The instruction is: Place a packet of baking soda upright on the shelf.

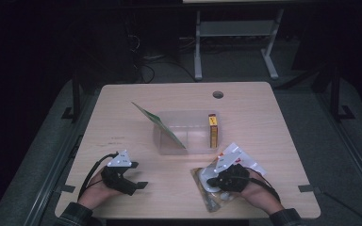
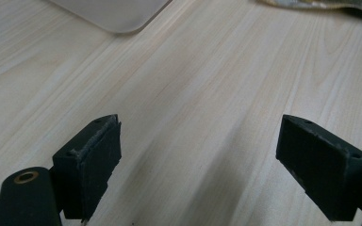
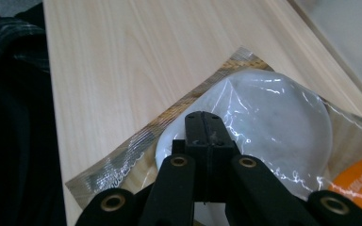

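A clear packet (image 1: 208, 201) with brown sealed edges and a white round thing inside lies at the table's front right. My right gripper (image 1: 212, 181) is on top of it, jaws pressed together on the film of the packet (image 3: 283, 108) in the right gripper view, gripper (image 3: 205, 127). My left gripper (image 1: 139, 175) rests at the front left, open and holding nothing. Bare wood lies between its jaws in the left gripper view, gripper (image 2: 198, 150).
A clear plastic bin (image 1: 188, 113) stands mid-table. A green flat packet (image 1: 162, 125) leans out over its left wall and a yellow and red box (image 1: 212, 129) stands at its right end. A cable hole (image 1: 218, 94) is near the far edge. The bin's corner (image 2: 118, 14) shows ahead of my left gripper.
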### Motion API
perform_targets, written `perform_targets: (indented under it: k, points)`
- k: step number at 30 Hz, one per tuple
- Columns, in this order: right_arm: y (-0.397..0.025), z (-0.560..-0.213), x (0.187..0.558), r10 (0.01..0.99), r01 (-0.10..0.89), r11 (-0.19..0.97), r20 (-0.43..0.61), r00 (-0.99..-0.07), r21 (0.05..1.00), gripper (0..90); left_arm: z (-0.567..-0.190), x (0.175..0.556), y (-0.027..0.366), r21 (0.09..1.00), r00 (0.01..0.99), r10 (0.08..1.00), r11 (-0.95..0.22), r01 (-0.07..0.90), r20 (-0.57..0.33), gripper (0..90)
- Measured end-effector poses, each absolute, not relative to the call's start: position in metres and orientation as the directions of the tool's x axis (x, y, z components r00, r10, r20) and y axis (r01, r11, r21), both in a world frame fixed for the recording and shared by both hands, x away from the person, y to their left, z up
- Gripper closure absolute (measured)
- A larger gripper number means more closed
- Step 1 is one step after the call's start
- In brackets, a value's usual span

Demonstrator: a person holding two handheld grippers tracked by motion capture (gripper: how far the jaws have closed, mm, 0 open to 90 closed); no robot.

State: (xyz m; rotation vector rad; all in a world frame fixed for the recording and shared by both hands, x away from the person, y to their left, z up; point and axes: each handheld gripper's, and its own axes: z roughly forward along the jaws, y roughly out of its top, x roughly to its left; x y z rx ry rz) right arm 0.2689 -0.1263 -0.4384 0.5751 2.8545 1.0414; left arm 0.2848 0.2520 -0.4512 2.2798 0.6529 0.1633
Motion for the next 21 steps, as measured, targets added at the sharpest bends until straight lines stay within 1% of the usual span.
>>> perform_targets:
  k: [4,11,14,17,21]
  points:
    - [-0.106,-0.439,0.266,0.304,0.269,0.72,0.059,-0.951,0.64,90.0,-0.451,0.284,0.252,0.703,0.866,0.492,-0.585,0.405,-0.09,14.1]
    - [-0.071,-0.44,0.257,0.207,0.192,0.735,0.054,-0.977,0.65,90.0,-0.449,0.283,0.25,0.708,0.873,0.477,-0.582,0.4,-0.101,14.1]
    - [-0.06,-0.439,0.253,0.181,0.166,0.743,0.045,-0.982,0.649,90.0,-0.448,0.282,0.249,0.711,0.876,0.471,-0.581,0.396,-0.102,14.1]
    - [-0.065,-0.437,0.252,0.192,0.169,0.729,0.039,-0.981,0.664,90.0,-0.446,0.281,0.245,0.719,0.882,0.459,-0.577,0.386,-0.105,14.5]
    - [-0.087,-0.427,0.255,0.283,0.234,0.668,0.049,-0.958,0.706,90.0,-0.443,0.279,0.234,0.738,0.895,0.431,-0.565,0.369,-0.117,14.8]
